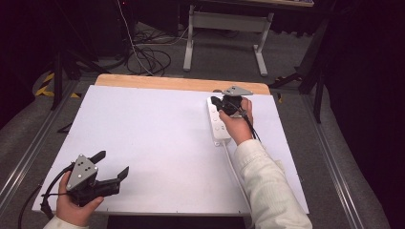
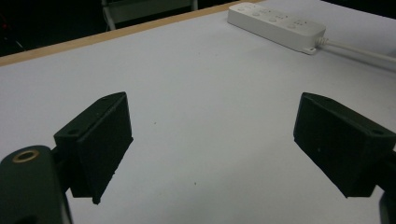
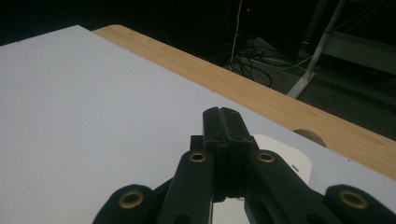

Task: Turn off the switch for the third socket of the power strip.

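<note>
Broadly, the white table bears a long white power strip with round buttons near its far right edge, its cord trailing back, where the right gripper hovers with jaws together, while the left gripper rests well apart, jaws wide.

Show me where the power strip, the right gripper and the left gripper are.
power strip [image 2: 275, 21], left gripper view, on its white top face.
right gripper [image 3: 223, 119], right gripper view, at its closed jaw tips.
left gripper [image 1: 113, 164], high view, between its open jaws.
</note>
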Motion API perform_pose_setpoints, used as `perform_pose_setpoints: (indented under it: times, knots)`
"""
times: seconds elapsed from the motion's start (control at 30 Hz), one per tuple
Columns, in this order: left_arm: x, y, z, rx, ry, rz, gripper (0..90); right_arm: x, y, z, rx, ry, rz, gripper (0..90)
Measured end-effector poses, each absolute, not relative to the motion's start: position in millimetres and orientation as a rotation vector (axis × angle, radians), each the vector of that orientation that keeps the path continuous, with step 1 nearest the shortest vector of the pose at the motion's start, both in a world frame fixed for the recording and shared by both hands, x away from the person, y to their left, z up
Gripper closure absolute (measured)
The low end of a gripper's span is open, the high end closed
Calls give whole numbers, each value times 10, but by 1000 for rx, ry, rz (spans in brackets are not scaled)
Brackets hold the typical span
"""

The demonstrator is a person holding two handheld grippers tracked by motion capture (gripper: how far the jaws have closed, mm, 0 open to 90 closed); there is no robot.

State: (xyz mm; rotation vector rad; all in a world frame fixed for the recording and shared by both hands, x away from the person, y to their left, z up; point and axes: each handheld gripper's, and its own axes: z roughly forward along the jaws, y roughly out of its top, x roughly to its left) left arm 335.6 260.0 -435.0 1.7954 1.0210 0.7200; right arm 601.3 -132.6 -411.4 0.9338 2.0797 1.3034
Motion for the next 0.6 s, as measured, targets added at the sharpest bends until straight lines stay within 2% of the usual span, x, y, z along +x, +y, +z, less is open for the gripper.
perform_pose_setpoints:
  times: [0.37,0.5,0.6]
  knots:
    - [3355,2605,-4347,1795,1020,720,120,5981,-1358,-4067,949,2071,1324,900]
    - [3357,2611,-4345,1794,1019,723,120,5952,-1380,-4034,962,2048,1343,803]
    - [3353,2611,-4344,1790,1019,723,120,5913,-1405,-3988,960,2017,1370,692]
